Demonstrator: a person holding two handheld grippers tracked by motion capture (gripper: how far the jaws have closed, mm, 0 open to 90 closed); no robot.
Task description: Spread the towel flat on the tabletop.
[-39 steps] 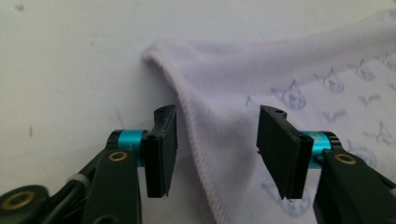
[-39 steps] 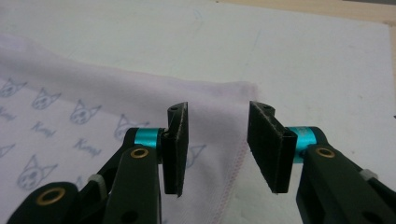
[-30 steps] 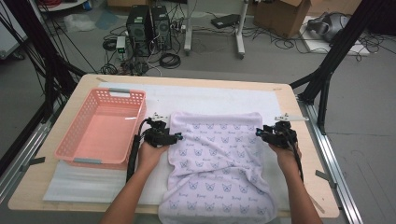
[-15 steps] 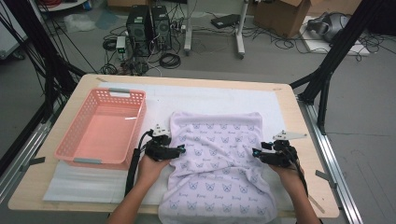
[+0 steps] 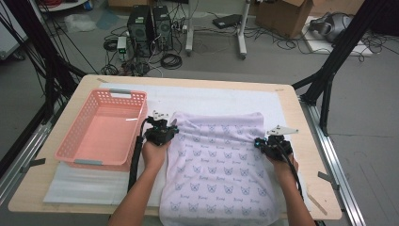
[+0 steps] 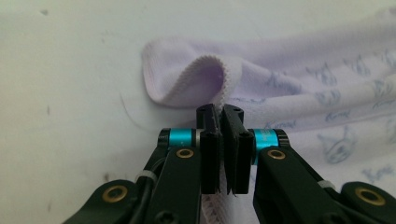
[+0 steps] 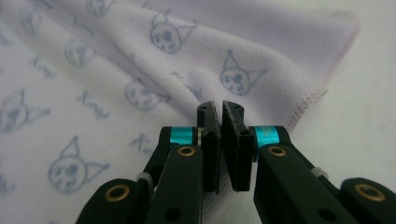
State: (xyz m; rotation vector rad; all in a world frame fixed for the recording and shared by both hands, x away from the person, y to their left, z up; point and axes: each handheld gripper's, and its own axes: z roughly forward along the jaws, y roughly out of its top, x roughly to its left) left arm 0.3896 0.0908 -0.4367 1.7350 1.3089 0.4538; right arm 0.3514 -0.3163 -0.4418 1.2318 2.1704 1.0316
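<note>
A pink basket point(image 5: 101, 129) sits on the left side of the bench point(image 5: 301, 117). Next to it, the left gripper point(image 5: 170, 133) has just closed and pinches the left edge of the purple towel point(image 5: 221, 165). The towel lies flat in the middle and hangs over the near edge. The right gripper point(image 5: 259, 142) has just closed too, pinching the towel's right edge.

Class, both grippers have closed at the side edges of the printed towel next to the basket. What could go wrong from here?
1. The left gripper pinches only the towel hem, so the cloth may slip out when lifted.
2. The right gripper shows little cloth between its jaws; it may have no real grip.
3. The towel's near end hangs over the table edge, and its weight could drag it off.
</note>
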